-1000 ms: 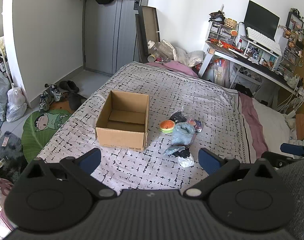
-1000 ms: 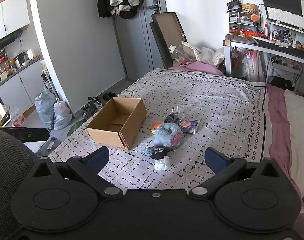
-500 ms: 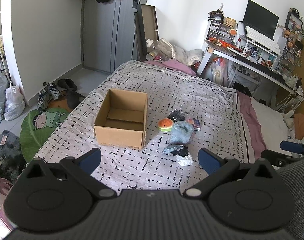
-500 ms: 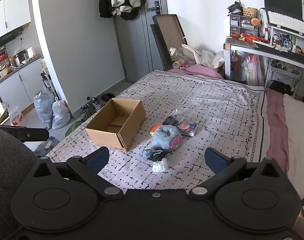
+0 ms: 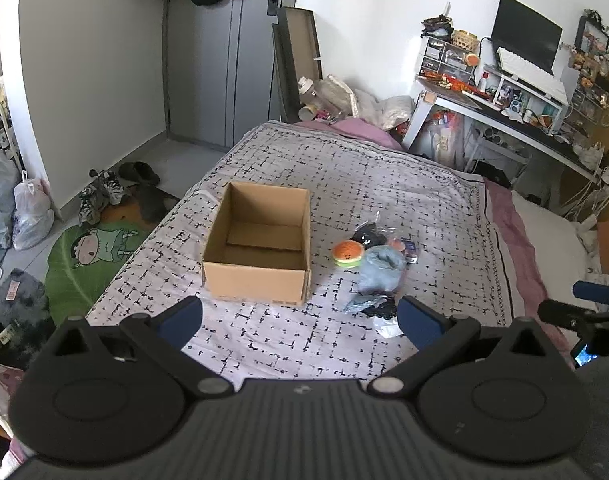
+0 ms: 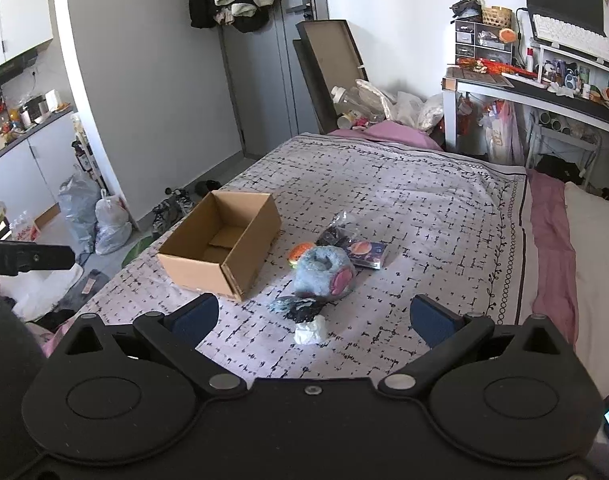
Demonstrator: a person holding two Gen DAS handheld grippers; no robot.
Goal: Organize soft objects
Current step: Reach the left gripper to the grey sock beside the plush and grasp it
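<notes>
An open, empty cardboard box (image 5: 260, 244) (image 6: 220, 246) stands on the bed. To its right lies a heap of soft things: an orange and green plush ball (image 5: 347, 254) (image 6: 300, 253), a fuzzy blue plush (image 5: 380, 270) (image 6: 324, 272), a dark bundle in clear wrap (image 5: 366, 236) (image 6: 334, 234), a small dark and blue cloth (image 5: 370, 305) (image 6: 298, 306) and a white scrap (image 6: 310, 330). My left gripper (image 5: 300, 322) hovers open over the bed's near part, short of the box. My right gripper (image 6: 314, 318) is open too, above the white scrap.
A small printed packet (image 6: 368, 254) lies by the plush. The patterned bedspread (image 5: 364, 184) has a pink edge on the right. A cluttered desk (image 5: 504, 112) stands at the back right. Shoes, bags and a green mat (image 5: 84, 256) lie on the floor at left.
Both views have drifted slightly; the box and the heap sit a little lower and nearer the grippers. Nothing has been picked up.
</notes>
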